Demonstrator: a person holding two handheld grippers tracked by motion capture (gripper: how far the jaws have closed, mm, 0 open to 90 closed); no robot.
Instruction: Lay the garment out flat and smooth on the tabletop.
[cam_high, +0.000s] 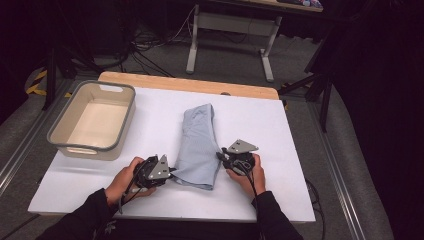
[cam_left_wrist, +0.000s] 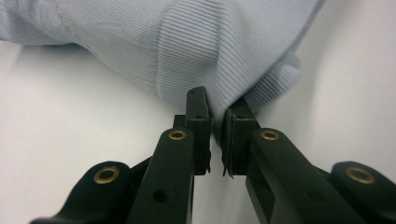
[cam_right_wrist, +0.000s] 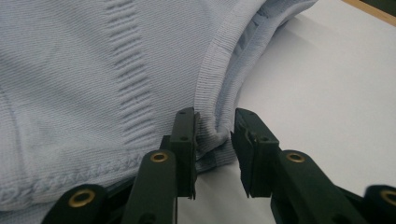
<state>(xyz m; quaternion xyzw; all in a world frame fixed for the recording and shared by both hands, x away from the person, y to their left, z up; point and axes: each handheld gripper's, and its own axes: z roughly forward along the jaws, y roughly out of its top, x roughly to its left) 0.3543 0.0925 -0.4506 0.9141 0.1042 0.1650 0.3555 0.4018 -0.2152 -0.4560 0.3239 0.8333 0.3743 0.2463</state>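
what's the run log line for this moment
left gripper: shut on light blue garment | right gripper: shut on garment edge | grey bin: empty

The light blue garment (cam_high: 199, 145) runs off the top and left edges of the left gripper view, so its far end past the basket (cam_high: 92, 120) side is cut away there. In the right gripper view, the folded layers hide whatever lies under the hem (the fabric (cam_right_wrist: 93, 93) overruns three edges). In the high view, the person's sleeves leave the bottom edge.
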